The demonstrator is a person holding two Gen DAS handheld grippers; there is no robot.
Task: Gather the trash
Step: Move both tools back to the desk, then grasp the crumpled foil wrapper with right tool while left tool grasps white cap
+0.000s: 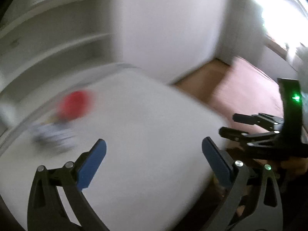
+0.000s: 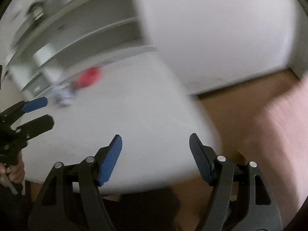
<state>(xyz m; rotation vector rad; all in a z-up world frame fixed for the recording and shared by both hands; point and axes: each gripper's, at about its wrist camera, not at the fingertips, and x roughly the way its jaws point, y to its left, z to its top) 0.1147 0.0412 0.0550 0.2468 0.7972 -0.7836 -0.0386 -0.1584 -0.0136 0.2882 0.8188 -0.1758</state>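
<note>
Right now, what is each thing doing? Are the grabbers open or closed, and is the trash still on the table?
left gripper: open, holding nothing.
right gripper: open, holding nothing.
red thing: lying on the white table, too blurry to name.
crumpled pale trash: lying beside the red thing, untouched.

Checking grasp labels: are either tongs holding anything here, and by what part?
Nothing held. Left tongs and right tongs are both open over the white table; blurred red item lies untouched.
</note>
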